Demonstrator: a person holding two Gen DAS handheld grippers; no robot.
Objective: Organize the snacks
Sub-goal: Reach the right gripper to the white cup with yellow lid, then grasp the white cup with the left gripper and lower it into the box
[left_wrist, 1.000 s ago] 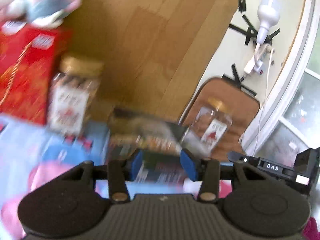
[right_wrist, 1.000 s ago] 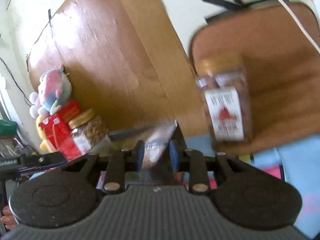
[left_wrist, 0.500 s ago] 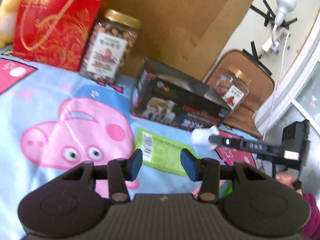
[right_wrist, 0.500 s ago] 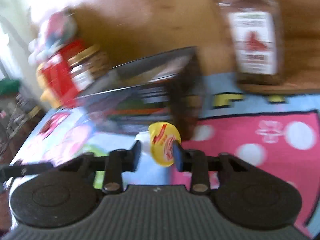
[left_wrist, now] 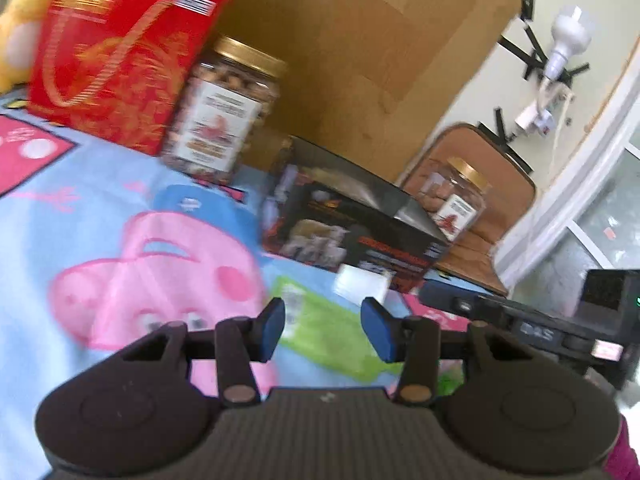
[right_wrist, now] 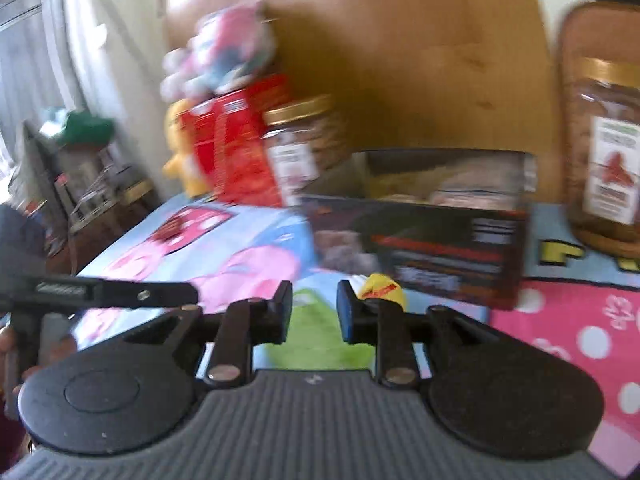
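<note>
A dark open-topped box (left_wrist: 356, 236) lies on the cartoon-print cloth, with a flat green packet (left_wrist: 328, 332) just in front of it, a small yellow packet (right_wrist: 380, 286) near its front face, and gold-lidded nut jars to its left (left_wrist: 224, 108) and right (left_wrist: 456, 200).

So the small yellow snack packet (right_wrist: 380, 289) that sat pinched between the right gripper (right_wrist: 314, 312) pads half a second back is now out past the right pad, with the jaws opening and nothing between them. The left gripper (left_wrist: 323, 330) has dropped closer over the flat green snack pouch (left_wrist: 332, 336), versus a second ago when it faced the dark open-topped cardboard box (left_wrist: 352, 232).
</note>
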